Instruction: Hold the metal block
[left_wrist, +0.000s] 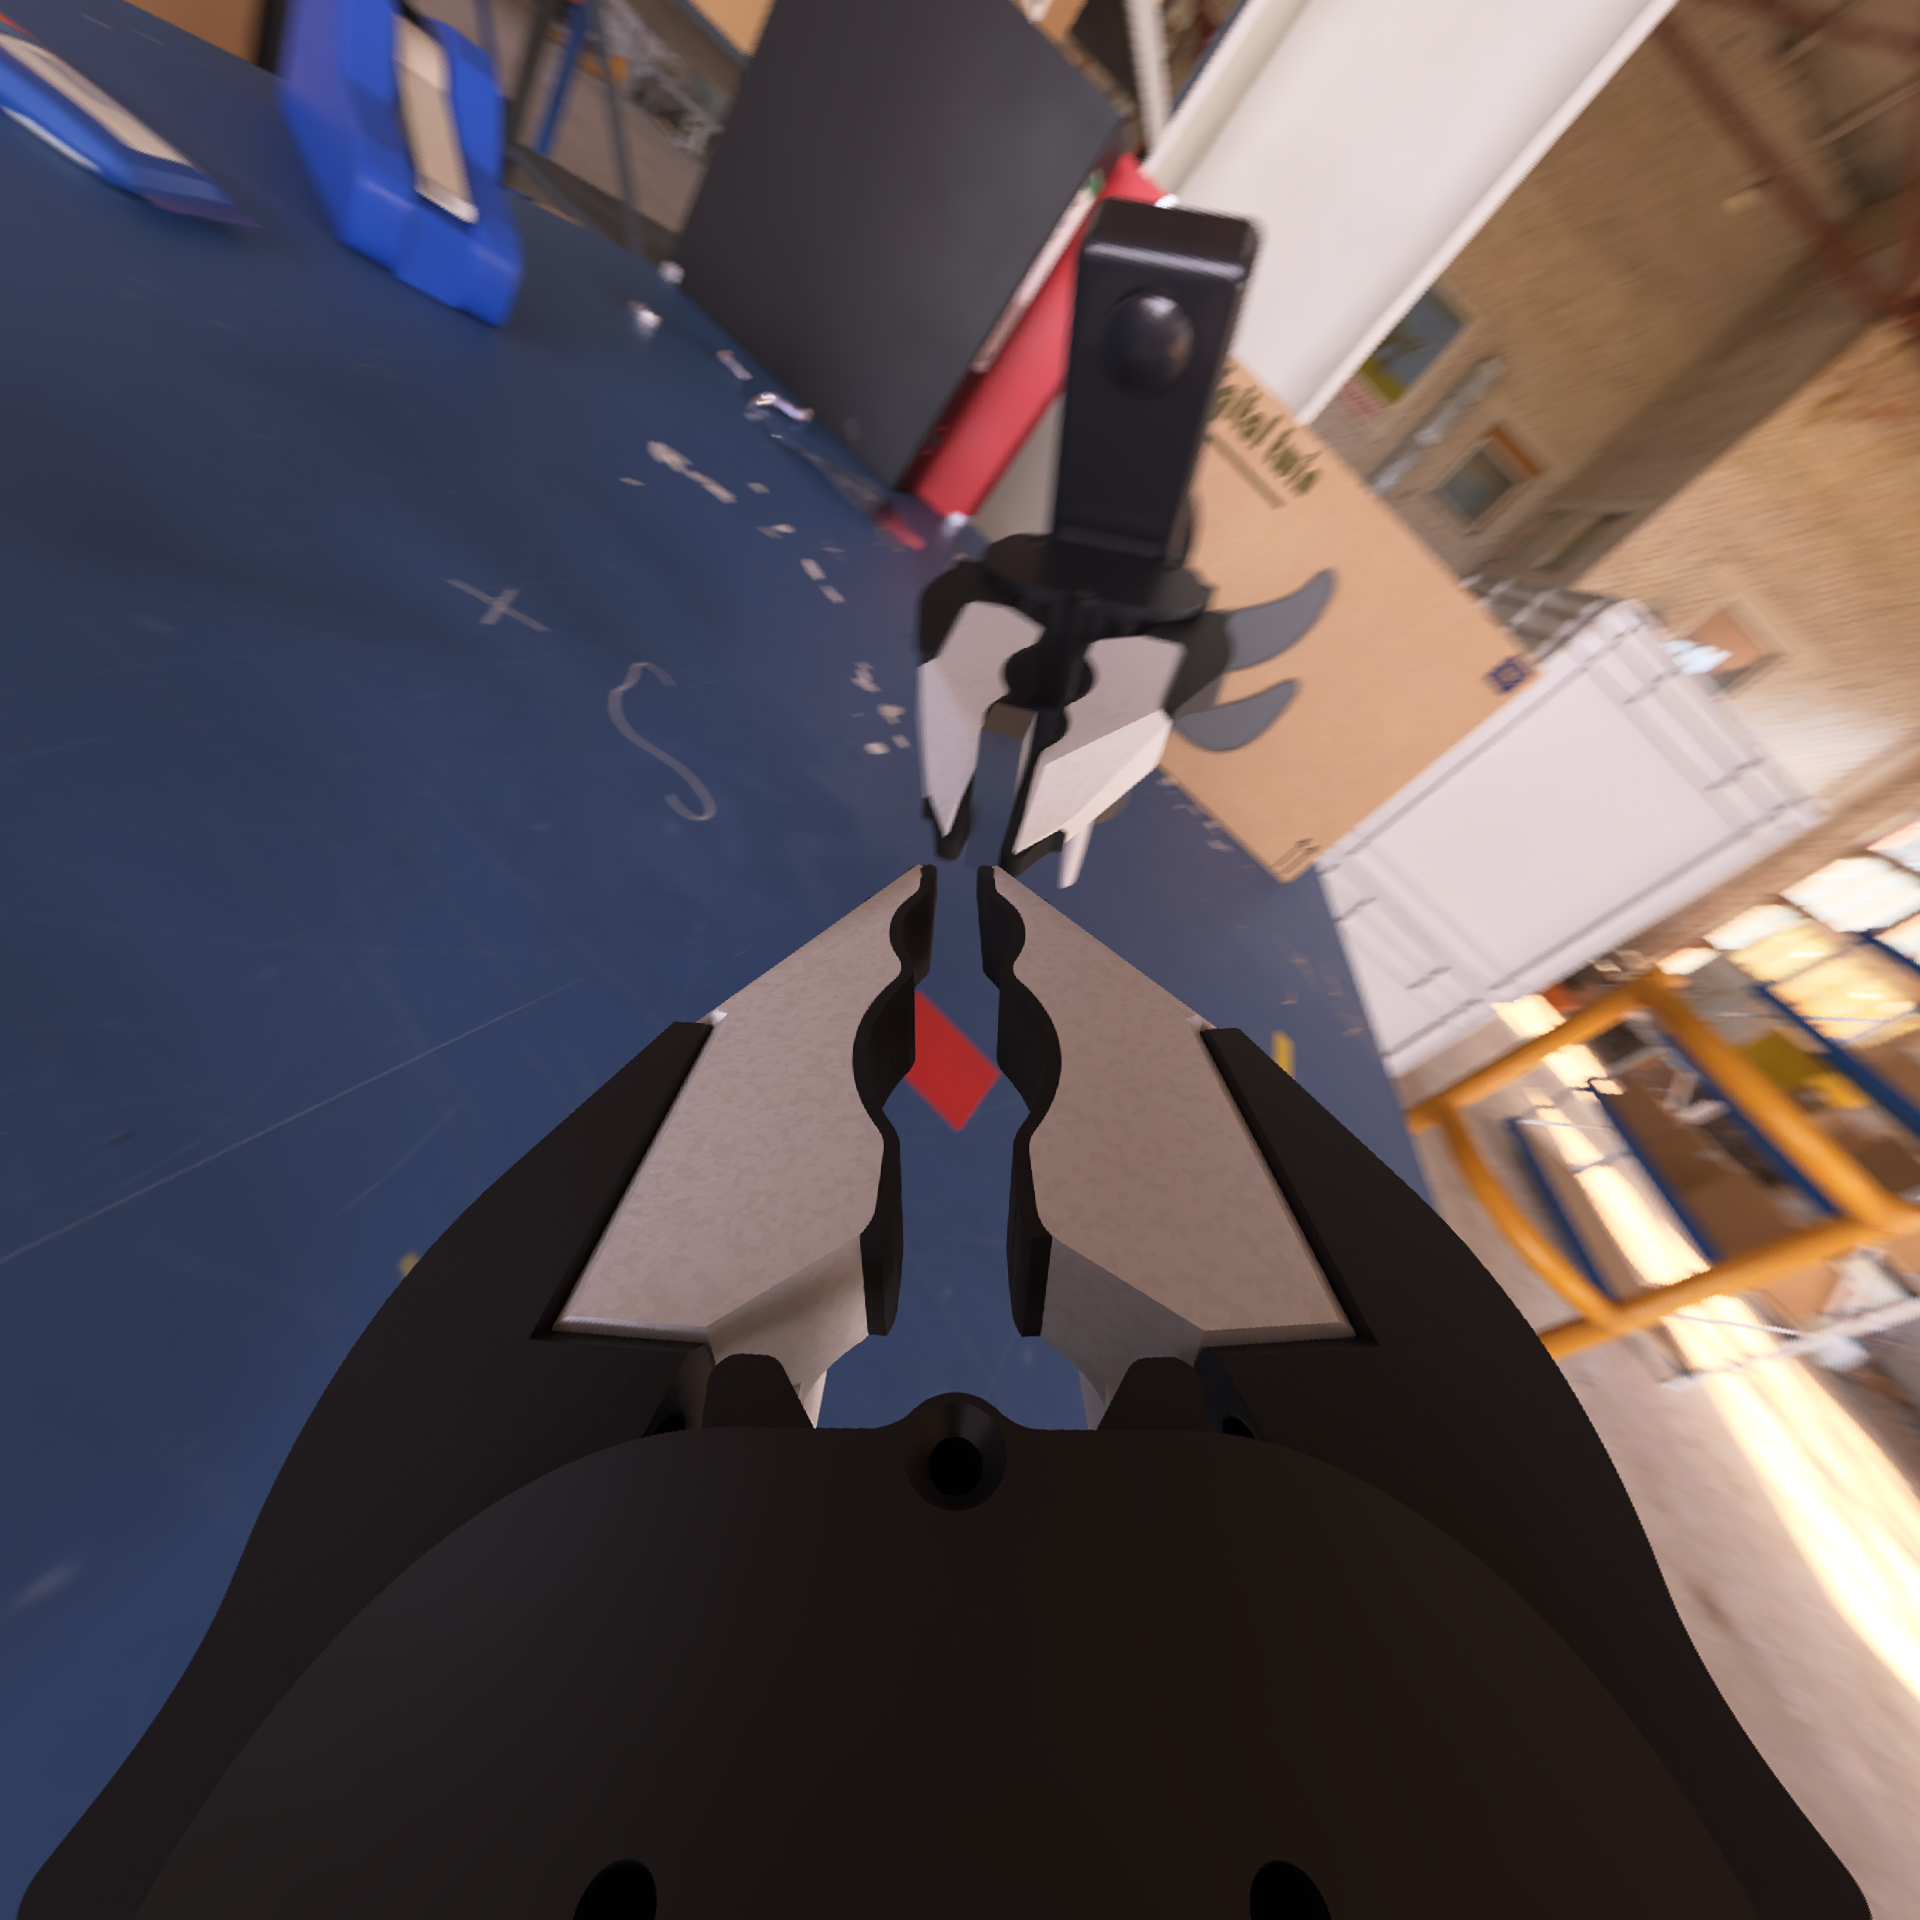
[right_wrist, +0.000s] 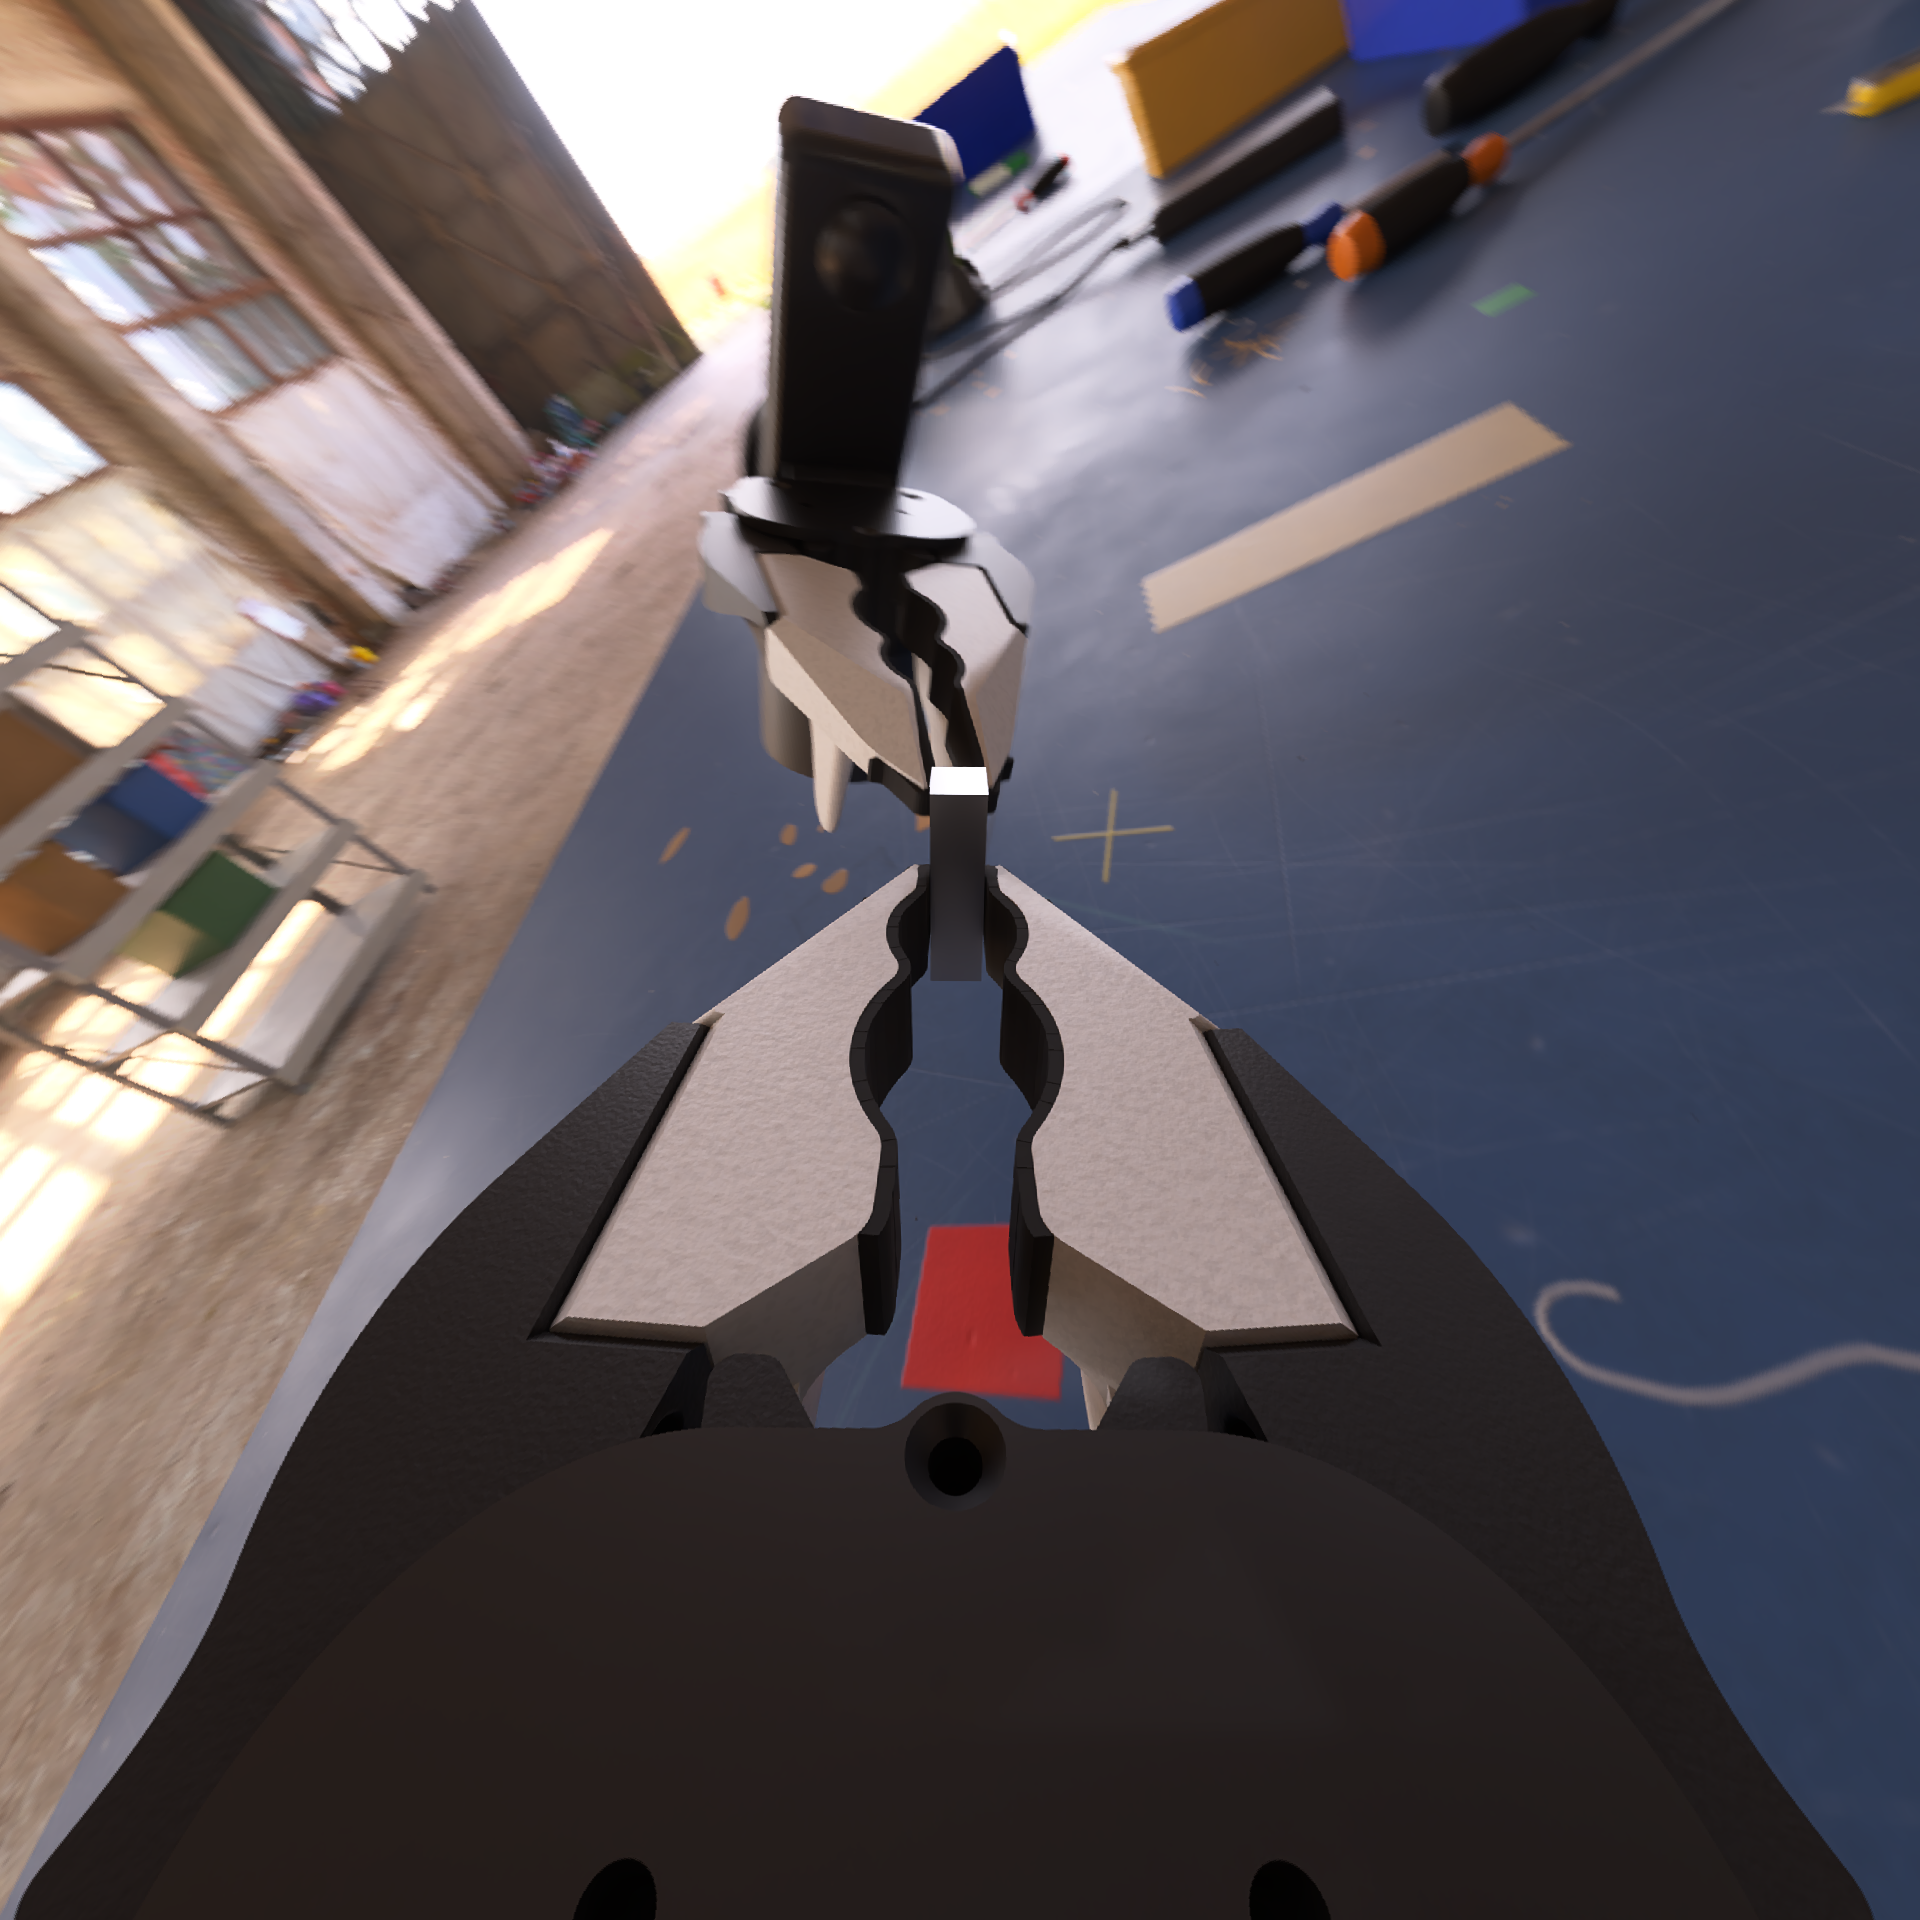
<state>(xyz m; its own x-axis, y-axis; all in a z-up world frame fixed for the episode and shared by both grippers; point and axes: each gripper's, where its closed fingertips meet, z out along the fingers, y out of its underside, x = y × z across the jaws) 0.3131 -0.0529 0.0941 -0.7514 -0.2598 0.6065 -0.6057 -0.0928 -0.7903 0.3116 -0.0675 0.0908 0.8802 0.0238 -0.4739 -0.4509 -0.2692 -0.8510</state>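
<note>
The metal block (right_wrist: 956, 894) is a thin grey bar with one bright face, held above the blue table (left_wrist: 312, 831). In the right wrist view my right gripper (right_wrist: 956, 878) is shut on its near end. My left gripper (right_wrist: 951, 795) faces it, tip to tip, and its fingertips close on the far end. In the left wrist view my left gripper (left_wrist: 958, 878) keeps a narrow gap, and the right gripper (left_wrist: 982, 852) is just beyond. The block is hard to make out there. A red patch (right_wrist: 977, 1309) lies on the table below.
A blue bin (left_wrist: 405, 156), a black panel (left_wrist: 894, 208), a cardboard box (left_wrist: 1320, 623) and a white cabinet (left_wrist: 1558, 810) stand beyond. Screwdrivers (right_wrist: 1403, 208), a yellow block (right_wrist: 1226, 73) and a tan tape strip (right_wrist: 1351, 509) lie on the table. The table's edge (right_wrist: 582, 831) runs along the left.
</note>
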